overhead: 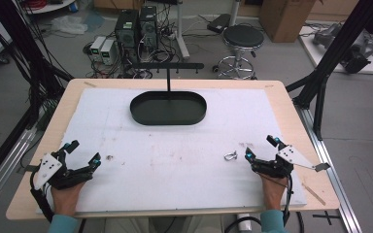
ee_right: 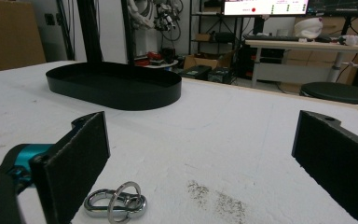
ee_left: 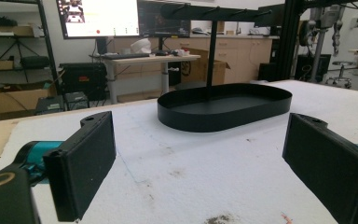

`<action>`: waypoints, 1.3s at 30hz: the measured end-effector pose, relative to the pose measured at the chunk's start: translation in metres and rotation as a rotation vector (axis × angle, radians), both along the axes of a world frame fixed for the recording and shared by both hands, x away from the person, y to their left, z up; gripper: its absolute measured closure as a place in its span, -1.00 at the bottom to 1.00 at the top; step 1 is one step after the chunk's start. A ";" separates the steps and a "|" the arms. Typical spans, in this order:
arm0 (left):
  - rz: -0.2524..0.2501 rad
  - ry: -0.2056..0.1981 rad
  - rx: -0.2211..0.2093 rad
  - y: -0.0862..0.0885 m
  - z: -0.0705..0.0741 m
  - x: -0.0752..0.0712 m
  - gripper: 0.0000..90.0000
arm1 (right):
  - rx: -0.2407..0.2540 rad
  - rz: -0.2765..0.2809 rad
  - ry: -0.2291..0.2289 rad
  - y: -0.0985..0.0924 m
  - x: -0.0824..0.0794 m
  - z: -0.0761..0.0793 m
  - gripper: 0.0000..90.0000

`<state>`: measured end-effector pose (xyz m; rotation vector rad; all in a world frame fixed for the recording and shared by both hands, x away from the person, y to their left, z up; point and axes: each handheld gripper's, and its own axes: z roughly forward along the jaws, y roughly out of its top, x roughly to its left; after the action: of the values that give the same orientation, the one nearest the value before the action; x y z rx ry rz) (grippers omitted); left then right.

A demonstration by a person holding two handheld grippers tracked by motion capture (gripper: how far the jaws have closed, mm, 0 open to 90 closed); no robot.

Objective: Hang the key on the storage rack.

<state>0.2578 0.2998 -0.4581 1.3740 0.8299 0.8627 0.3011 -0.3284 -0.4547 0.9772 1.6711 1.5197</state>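
The right gripper (overhead: 261, 149) is resting at the near right of the white foam-covered table (overhead: 175, 160), its 2 black jaws standing wide apart and holding nothing. A small shiny silver metal carabiner with a ring (overhead: 230, 156) is lying flat on the white surface just beside that gripper's inner jaw; in the right gripper view the clip (ee_right: 115, 203) is sitting close in front of that jaw, not touching it. The left gripper (overhead: 83, 151) is resting at the near left, likewise gaping wide and empty. A black oval metal tray with an upright hanger stand (overhead: 168, 108) is sitting well apart, toward the far middle.
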 end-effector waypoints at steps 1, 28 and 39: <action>0.000 -0.001 0.000 0.000 0.000 0.000 -0.78 | -0.002 0.002 -0.004 0.000 0.000 0.000 -0.93; 0.000 -0.002 0.000 0.000 0.000 0.000 -0.78 | 0.025 0.005 0.038 -0.003 0.003 0.002 -0.93; -0.002 -0.001 0.000 0.000 0.000 0.000 -0.78 | -0.043 0.046 0.096 -0.005 0.006 0.034 -0.93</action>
<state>0.2576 0.2999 -0.4580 1.3741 0.8273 0.8625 0.3067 -0.3338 -0.4209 1.0094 1.7969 1.4810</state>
